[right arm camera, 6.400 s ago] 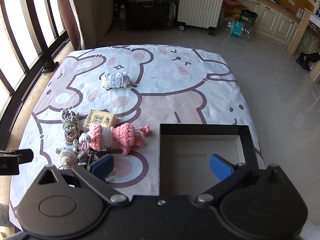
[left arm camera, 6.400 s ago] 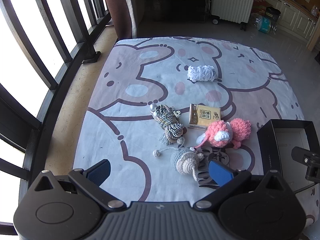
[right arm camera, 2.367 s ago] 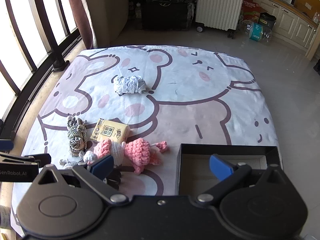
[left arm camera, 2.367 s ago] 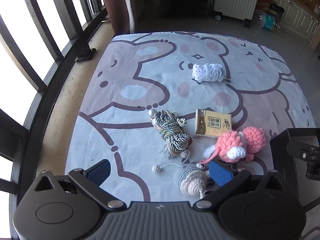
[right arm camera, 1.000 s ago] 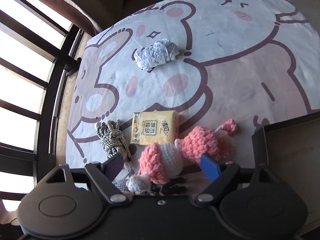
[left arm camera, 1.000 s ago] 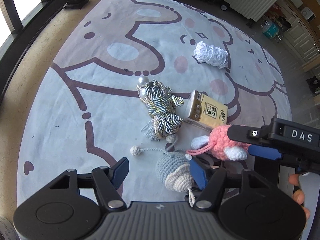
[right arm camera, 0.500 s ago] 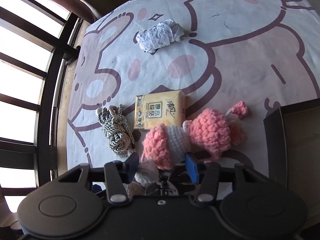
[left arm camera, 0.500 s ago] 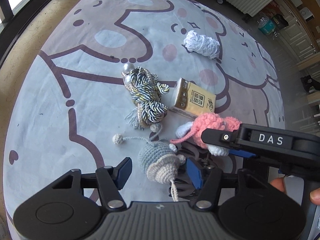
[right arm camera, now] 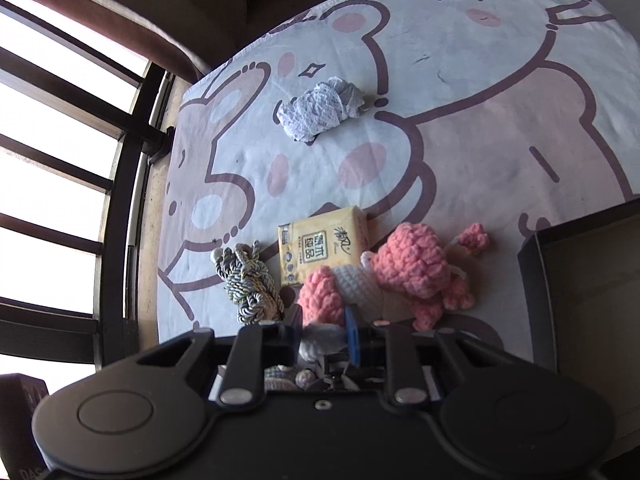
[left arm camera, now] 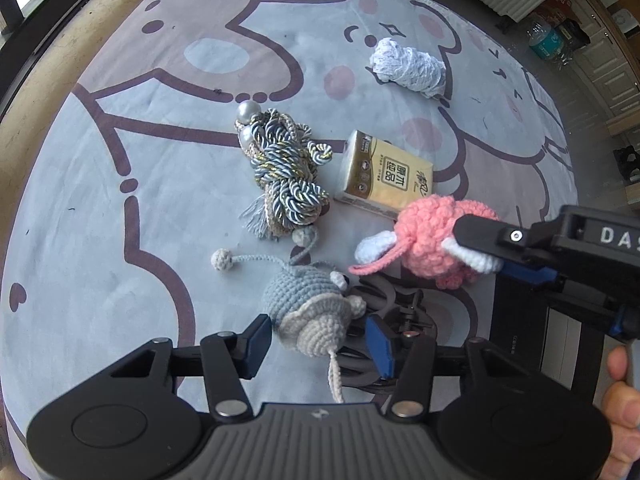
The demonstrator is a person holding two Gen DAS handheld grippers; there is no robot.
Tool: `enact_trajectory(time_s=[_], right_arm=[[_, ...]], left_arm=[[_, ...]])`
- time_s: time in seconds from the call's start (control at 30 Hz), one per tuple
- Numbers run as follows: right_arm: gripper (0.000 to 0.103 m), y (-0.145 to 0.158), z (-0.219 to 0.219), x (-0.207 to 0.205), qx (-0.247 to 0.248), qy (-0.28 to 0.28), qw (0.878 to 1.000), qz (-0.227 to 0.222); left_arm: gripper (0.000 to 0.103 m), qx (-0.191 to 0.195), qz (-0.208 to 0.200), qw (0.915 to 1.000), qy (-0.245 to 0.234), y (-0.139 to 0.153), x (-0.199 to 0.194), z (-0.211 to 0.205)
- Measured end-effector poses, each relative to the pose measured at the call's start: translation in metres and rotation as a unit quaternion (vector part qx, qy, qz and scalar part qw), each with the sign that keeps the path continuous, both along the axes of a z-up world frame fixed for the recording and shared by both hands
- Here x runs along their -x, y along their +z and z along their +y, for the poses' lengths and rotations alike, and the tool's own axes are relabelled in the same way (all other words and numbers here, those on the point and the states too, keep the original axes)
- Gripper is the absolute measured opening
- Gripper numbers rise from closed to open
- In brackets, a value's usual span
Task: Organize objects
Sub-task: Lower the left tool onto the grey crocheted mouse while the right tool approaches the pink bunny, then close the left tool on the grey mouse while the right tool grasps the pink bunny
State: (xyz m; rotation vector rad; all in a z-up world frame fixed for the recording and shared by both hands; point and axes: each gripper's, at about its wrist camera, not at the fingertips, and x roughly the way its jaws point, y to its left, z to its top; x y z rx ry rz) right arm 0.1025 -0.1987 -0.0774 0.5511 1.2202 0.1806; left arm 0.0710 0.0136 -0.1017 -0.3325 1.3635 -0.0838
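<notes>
Since half a second ago I have brought both grippers lower and narrowed their jaws.

The cartoon-bear sheet [left arm camera: 120, 128] carries everything, and the black box [right arm camera: 580, 280] sits at its right edge; my right camera shows the box's wall and inside, while the left camera catches only a dark sliver of it.

My right gripper [right arm camera: 322, 338] has its jaws closed on the head of the pink crochet doll [right arm camera: 400, 272]; the left camera shows this from the side, one dark finger lying across the doll.

My left gripper [left arm camera: 316, 340] has its jaws drawn in around the grey crochet toy [left arm camera: 308, 304], the left pad touching it and the right pad just clear. Only the left camera shows this toy whole, with the black clip [left arm camera: 400, 300] under it.

Beyond the toys lie the yellow tissue pack [left arm camera: 386, 174], the twisted cord bundle [left arm camera: 284, 176] beside it, and the white cloth roll [left arm camera: 408, 66] well apart.
</notes>
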Motion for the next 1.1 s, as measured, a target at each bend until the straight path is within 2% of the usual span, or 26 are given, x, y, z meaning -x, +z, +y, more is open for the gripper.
enact_trajectory(time_s=[0.13,0.27,0.33,0.63,0.93,1.1], right_arm=[[0.022,0.012,-0.009,0.002,-0.029,-0.02,0.999,-0.014],[0.021,0.025,-0.018,0.005,-0.053,-0.035,0.998,-0.029],[0.021,0.03,-0.023,0.007,-0.062,-0.044,0.997,-0.032],[0.02,0.045,-0.04,0.019,-0.074,-0.074,0.994,-0.04],[0.019,0.023,-0.018,0.01,-0.069,-0.087,0.994,-0.013],[0.018,0.022,-0.002,0.0,-0.065,-0.103,0.992,-0.041]], left_arm=[[0.053,-0.014,-0.007,0.9999,0.006,-0.004,-0.004,0.002],[0.053,0.003,-0.002,0.9996,0.029,-0.01,-0.008,0.007],[0.053,-0.001,-0.002,0.9996,0.028,-0.01,-0.009,0.005],[0.05,-0.027,-0.021,0.9987,0.037,-0.002,-0.009,0.008],[0.05,-0.011,-0.027,0.9966,0.077,0.004,-0.001,0.043],[0.05,0.002,-0.03,0.996,0.084,0.005,0.001,0.059]])
